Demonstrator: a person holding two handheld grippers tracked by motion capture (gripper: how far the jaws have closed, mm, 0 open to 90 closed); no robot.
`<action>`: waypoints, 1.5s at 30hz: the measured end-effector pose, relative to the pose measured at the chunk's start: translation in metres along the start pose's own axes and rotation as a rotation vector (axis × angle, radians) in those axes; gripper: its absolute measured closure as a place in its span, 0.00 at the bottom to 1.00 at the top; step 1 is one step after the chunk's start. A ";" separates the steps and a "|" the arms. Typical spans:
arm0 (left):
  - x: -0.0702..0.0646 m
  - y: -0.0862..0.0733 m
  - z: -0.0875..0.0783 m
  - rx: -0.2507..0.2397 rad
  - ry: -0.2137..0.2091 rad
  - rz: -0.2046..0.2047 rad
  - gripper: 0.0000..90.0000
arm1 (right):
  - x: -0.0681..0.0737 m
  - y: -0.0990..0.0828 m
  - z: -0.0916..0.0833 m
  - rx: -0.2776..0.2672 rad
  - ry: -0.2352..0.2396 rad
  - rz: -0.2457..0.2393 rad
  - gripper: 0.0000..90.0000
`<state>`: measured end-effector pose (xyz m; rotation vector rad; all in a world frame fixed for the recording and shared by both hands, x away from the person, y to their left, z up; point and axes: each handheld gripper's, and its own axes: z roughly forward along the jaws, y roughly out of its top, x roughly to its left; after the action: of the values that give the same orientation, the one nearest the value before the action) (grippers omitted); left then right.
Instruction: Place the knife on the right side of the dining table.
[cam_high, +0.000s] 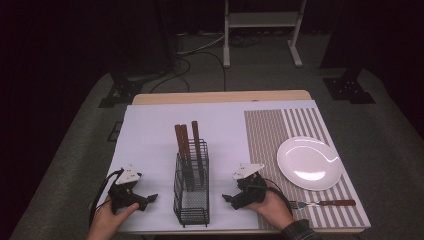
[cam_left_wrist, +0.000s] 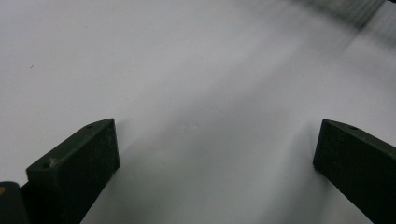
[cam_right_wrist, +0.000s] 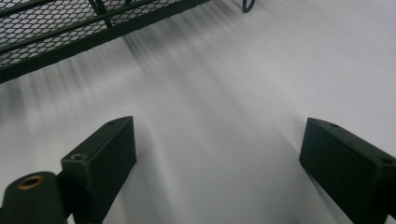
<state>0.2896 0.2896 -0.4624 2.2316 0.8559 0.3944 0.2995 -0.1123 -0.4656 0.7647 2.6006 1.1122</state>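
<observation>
Both grippers rest low on the white table cover (cam_high: 150, 130), jaws spread wide and gripping nothing. The left gripper (cam_high: 150, 199) sits near the front-left edge, bare white surface between its black fingers (cam_left_wrist: 74, 163). The right gripper (cam_high: 227, 198) lies just right of the black wire-mesh cutlery caddy (cam_high: 191, 197), which holds three wooden-handled utensils (cam_high: 187, 142) upright; its fingers (cam_right_wrist: 100, 161) point toward the caddy's base without touching it. A wooden-handled fork (cam_high: 322, 203) lies on the striped placemat (cam_high: 265, 135) near the round white plate (cam_high: 309, 162). Open cover stretches behind the caddy.
</observation>
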 end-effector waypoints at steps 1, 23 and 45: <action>0.000 0.000 0.000 0.000 0.000 0.000 0.00 | 0.000 0.000 0.000 0.000 0.000 0.000 0.10; 0.000 0.000 0.000 0.000 0.001 0.000 0.00 | -0.003 0.005 -0.004 0.001 0.005 0.015 0.10; 0.000 0.000 0.000 -0.001 0.001 -0.001 0.00 | -0.009 0.026 -0.018 -0.020 0.011 0.038 0.10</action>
<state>0.2895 0.2895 -0.4624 2.2299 0.8575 0.3948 0.3105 -0.1132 -0.4343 0.8095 2.5895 1.1547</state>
